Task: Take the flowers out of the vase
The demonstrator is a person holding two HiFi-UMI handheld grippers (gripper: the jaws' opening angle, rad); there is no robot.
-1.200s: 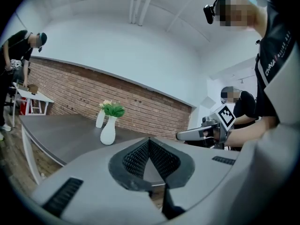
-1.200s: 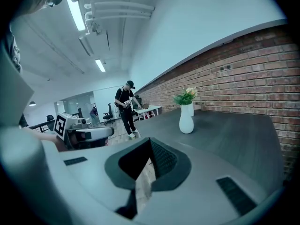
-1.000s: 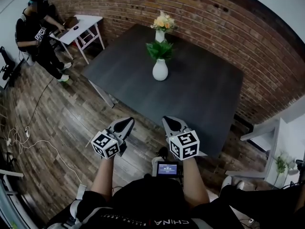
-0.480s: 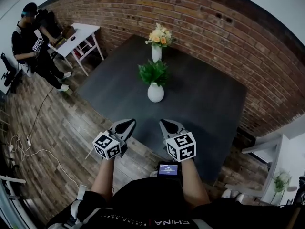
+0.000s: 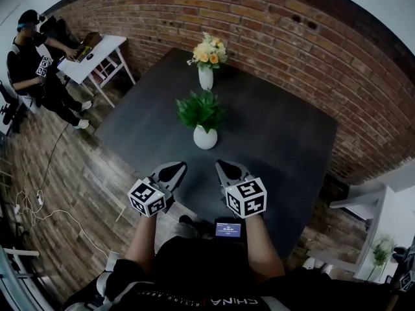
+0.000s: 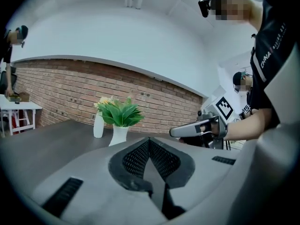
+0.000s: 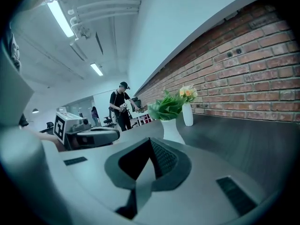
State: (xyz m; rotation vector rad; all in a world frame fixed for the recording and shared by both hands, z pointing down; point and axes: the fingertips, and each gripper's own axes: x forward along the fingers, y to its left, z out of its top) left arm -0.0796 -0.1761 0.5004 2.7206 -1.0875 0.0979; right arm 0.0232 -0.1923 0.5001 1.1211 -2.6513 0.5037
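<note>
Room: brick wall point(image 5: 259, 18) across the top of the head view, wood floor point(image 5: 65, 173) at left w/ loose cables point(image 5: 29, 196), a seated person point(image 5: 29, 57) at a white desk point(image 5: 97, 50) in the upper left, well apart from the work. Dark table point(image 5: 285, 148) filled the centre, bare except for two white vases. Near vase point(image 5: 205, 137) sat mid-frame holding green leaves point(image 5: 201, 109). Far vase point(image 5: 205, 76) stood above it in frame, close to the table's far corner, w/ yellow-peach flowers point(image 5: 207, 49). Both upright, stems fully in. Task doesn't say which vase, so target uncertain; the far one carries the actual blooms. Left gripper point(image 5: 170, 172) and right gripper point(image 5: 228, 172) sat side by side at lower centre, tips just over the table's near edge and apart from both vases. Each gripper's own view showed the jaws pressed together w/ nothing between them. Judged step: approach only, no contact yet, nothing removed. Next move prob. calls for spreading one set of jaws, reaching past the near vase or onto it, pinching stems low under the foliage and lifting straight up; the other gripper could steady the vase body, since a narrow vase may tip. Clearance: open tabletop to the right and lower right of the vases. The near vase stood directly in line to the far one, so a reach there risks brushing the leaves.
</note>
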